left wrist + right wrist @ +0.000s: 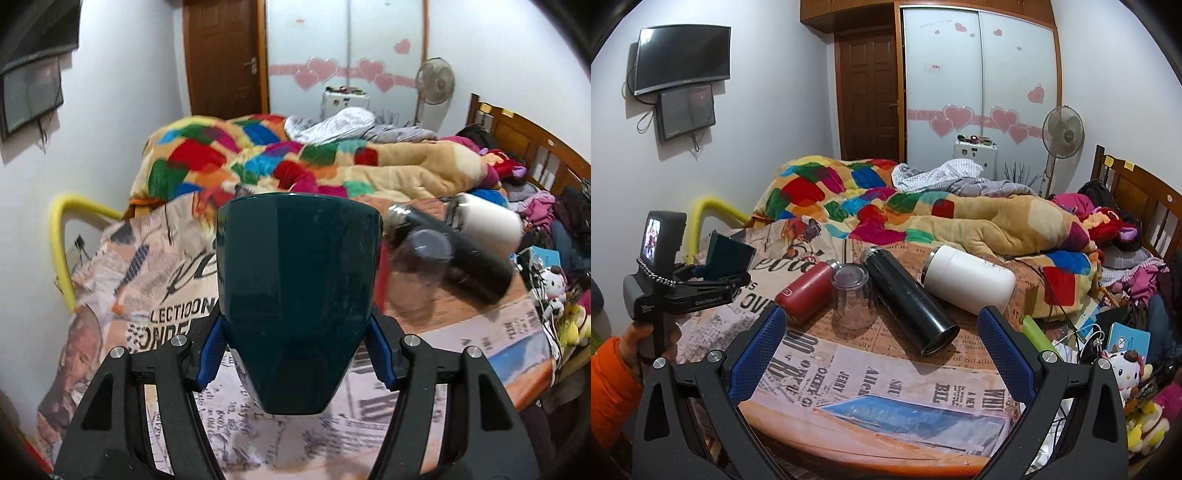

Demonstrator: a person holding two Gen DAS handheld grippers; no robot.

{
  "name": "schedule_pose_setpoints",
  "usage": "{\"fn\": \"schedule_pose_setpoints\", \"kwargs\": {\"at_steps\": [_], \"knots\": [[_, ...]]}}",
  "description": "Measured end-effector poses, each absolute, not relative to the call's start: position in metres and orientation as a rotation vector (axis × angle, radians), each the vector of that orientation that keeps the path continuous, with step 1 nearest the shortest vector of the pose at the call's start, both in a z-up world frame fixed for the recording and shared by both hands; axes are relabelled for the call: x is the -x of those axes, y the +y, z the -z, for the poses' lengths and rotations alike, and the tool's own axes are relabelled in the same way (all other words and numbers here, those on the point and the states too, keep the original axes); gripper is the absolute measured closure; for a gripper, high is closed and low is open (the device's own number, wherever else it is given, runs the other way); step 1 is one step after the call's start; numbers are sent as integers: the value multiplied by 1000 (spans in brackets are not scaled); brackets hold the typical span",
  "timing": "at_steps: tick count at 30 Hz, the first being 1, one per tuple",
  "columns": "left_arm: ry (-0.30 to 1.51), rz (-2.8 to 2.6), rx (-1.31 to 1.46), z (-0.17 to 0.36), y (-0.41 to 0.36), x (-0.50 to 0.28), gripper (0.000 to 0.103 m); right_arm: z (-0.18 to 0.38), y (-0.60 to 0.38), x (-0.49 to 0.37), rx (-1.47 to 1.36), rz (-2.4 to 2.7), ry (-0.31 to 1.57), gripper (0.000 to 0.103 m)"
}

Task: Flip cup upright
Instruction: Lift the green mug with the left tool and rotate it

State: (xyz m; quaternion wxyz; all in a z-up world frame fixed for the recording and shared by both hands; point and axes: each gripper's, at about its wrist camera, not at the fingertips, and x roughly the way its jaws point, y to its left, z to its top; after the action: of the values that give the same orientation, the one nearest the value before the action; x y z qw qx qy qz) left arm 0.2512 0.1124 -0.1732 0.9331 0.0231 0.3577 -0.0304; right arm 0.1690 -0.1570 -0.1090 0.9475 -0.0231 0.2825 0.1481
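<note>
Left gripper (pixel 295 354) is clamped on the dark green cup (pixel 297 295), centre of the left wrist frame, lifted off the table (pixel 886 435). The wide end points away from the camera and the narrow base toward it, so the cup looks mid-turn, not yet upright; the rim opening is not visible. In the right wrist view the same cup (pixel 729 254) sits mid left, tilted. To finish well: keep the grip firm on the lower body, rotate until the base faces down, then set it on bare tablecloth at lower centre. Right gripper (pixel 882 354) is spread wide with nothing between its fingers, low over the table. Just beyond: a clear glass (pixel 854 295) mouth-down, a red bottle (pixel 807 293), a black flask (pixel 910 299) and a white flask (pixel 969 280), all lying down, crowding the middle. Avoid landing there. A bed with a patchwork blanket (pixel 849 199) lies behind.
</note>
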Motion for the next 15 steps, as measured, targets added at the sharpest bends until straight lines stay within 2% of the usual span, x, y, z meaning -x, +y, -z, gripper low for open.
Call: {"fn": "schedule_pose_setpoints", "kwargs": {"at_steps": [9, 15], "knots": [[680, 160, -83, 136, 55, -220, 38, 96, -170, -148, 30, -307, 523, 0], [713, 253, -89, 145, 12, -219, 38, 97, -182, -143, 14, -305, 514, 0]]}}
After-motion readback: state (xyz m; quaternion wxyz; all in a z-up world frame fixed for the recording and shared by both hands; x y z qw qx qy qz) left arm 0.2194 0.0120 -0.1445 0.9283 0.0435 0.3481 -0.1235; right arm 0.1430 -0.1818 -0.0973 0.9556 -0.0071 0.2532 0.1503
